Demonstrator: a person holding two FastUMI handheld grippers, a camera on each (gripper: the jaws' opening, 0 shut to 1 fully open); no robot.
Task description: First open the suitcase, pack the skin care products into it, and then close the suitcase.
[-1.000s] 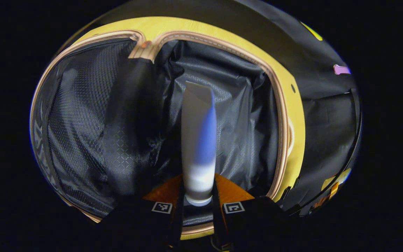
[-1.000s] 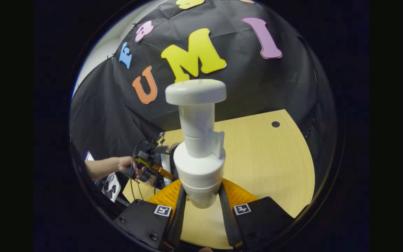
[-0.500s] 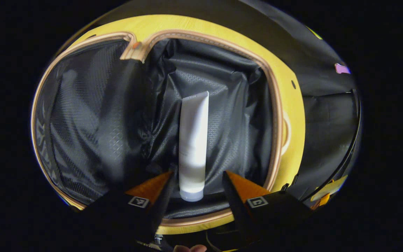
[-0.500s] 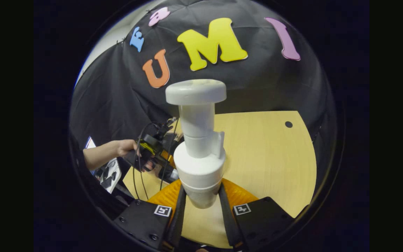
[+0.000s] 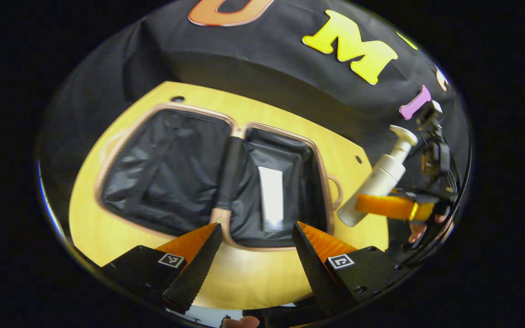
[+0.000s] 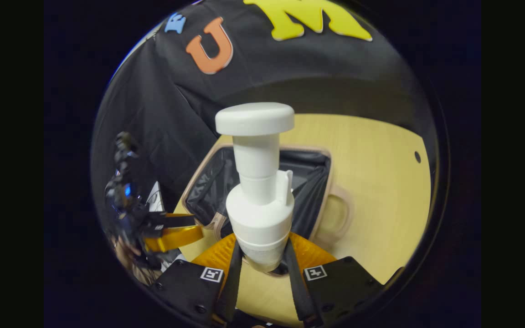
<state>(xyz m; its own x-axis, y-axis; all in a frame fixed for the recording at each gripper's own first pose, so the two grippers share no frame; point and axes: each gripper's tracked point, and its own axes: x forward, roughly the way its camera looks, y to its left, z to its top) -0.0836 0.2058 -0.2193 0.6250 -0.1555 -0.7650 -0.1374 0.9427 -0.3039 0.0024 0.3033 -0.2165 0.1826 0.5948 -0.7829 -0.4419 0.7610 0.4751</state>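
While the left hand-held gripper (image 5: 253, 241) hangs spread and empty above the open suitcase (image 5: 208, 182) on the worktop (image 5: 244, 278), where a tube (image 5: 271, 204) lies, the right hand-held gripper (image 6: 262, 269) clamps an upright pump bottle (image 6: 258, 191) just beside the suitcase's handle side.

one open suitcase (image 5: 167, 164), one white tube (image 5: 271, 198), one pump bottle (image 6: 259, 191), two hand-held grippers.

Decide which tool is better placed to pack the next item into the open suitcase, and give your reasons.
Right. The right tool is shut on the pump bottle beside the open suitcase. The left tool is open and empty; the tube already lies inside.
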